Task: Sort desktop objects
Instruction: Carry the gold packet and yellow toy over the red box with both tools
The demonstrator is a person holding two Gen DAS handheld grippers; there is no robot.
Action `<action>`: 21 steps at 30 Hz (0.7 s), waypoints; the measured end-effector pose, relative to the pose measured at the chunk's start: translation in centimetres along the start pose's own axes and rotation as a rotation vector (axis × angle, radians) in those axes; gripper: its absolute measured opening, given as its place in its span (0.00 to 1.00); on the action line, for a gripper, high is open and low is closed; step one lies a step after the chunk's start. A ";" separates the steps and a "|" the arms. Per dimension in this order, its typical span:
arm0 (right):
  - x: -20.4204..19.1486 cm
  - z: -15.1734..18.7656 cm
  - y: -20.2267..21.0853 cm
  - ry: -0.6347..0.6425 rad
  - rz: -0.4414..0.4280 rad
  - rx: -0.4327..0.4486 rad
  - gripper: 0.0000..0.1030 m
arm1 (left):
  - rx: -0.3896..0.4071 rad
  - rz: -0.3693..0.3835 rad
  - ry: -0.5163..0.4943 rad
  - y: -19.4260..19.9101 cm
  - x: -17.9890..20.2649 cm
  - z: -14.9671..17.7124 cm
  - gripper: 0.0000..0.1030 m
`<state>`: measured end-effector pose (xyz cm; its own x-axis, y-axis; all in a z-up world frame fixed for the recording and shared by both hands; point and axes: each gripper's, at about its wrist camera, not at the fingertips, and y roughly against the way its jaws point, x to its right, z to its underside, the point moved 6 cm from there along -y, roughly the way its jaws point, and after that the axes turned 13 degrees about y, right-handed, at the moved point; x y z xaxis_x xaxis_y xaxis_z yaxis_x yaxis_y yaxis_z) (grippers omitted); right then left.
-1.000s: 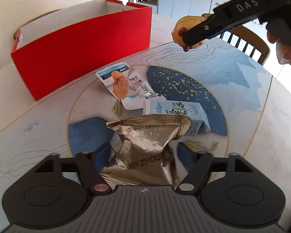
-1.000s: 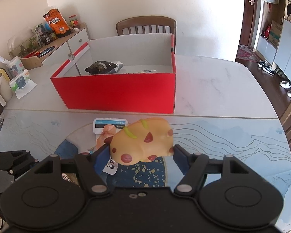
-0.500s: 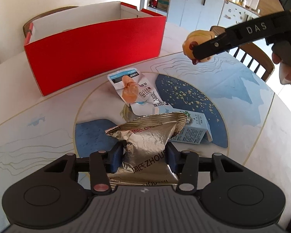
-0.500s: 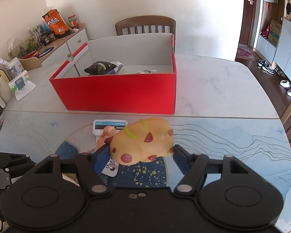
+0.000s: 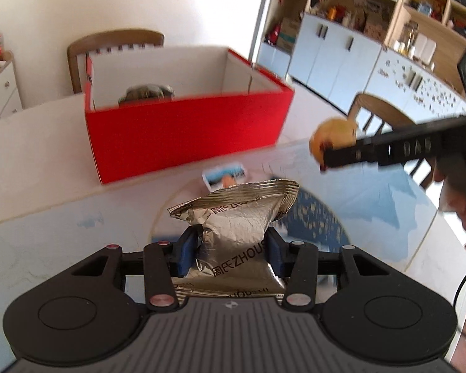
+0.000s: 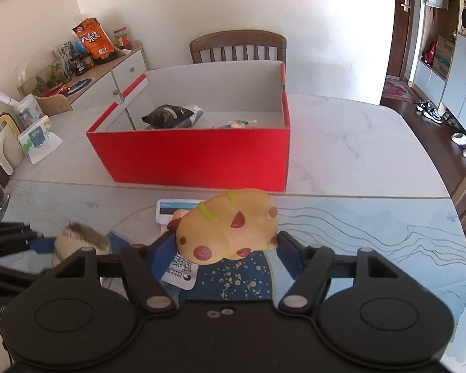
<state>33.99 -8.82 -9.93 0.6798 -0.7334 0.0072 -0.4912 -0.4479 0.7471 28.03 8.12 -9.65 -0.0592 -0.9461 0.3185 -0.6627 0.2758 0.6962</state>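
My left gripper [image 5: 231,248] is shut on a crinkled silver foil snack bag [image 5: 239,217] and holds it up above the table, in front of the red box [image 5: 183,133]. My right gripper [image 6: 223,248] is shut on a yellow squishy toy with red spots [image 6: 230,227], held above the table before the red box [image 6: 195,155]. The toy [image 5: 334,136] and the right gripper [image 5: 388,152] also show at the right of the left wrist view. The box holds a dark snack bag [image 6: 171,115] and a small packet [image 6: 236,124].
A white and blue snack packet [image 6: 177,217] lies on the patterned table mat [image 6: 357,233]. A wooden chair [image 6: 237,46] stands behind the box and another chair [image 5: 376,115] at the table's right. A cluttered sideboard [image 6: 77,71] stands at the left.
My left gripper closed on the foil bag and lifted it off the table toward the red box. My right gripper with the toy has hardly moved.
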 end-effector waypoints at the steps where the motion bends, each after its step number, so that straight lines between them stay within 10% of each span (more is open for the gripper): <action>1: -0.1 -0.2 0.1 0.002 -0.001 0.004 0.67 | 0.014 0.002 0.002 0.2 0.1 -0.6 0.44; 21: -0.2 -6.7 1.1 0.075 -0.011 0.110 0.67 | 0.184 0.008 -0.046 1.9 1.3 -10.5 0.45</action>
<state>36.91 -5.72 -4.66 0.7223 -0.6896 0.0516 -0.5370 -0.5123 0.6702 34.54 9.24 -1.14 -0.0959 -0.9519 0.2911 -0.7871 0.2515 0.5632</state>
